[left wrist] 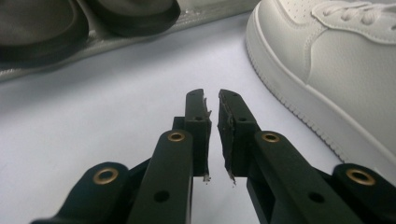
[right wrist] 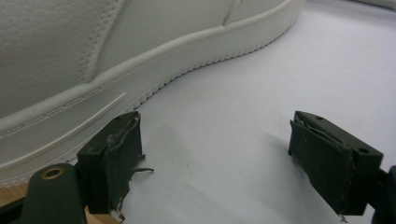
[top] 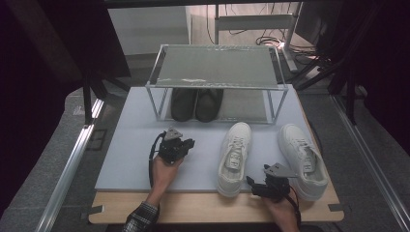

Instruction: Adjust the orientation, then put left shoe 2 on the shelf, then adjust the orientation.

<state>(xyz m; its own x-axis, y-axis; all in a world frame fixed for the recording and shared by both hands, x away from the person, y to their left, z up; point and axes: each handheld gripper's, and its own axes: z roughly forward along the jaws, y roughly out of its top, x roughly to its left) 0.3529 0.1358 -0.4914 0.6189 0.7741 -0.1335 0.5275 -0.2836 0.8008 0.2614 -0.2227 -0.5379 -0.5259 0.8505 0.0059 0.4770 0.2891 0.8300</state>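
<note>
Two white sneakers lie on the pale mat (top: 128,154), toes toward the rack: one in the middle (top: 234,157) and one farther right (top: 302,154). My left gripper (top: 189,143) rests on the mat left of the middle sneaker. Its jaws (left wrist: 212,95) are shut to a thin slit with nothing between them, and that sneaker's toe (left wrist: 327,70) lies just to the right. My right gripper (top: 254,182) sits between the two sneakers' heels. It is wide open (right wrist: 215,116) and empty, with the middle sneaker's side (right wrist: 93,56) close by its left pad.
A metal two-shelf rack (top: 217,65) stands at the back of the mat, with a pair of dark shoes (top: 196,104) on its lower shelf (left wrist: 196,16). The wooden tabletop (top: 193,210) shows along the front edge. Metal rails run down both sides.
</note>
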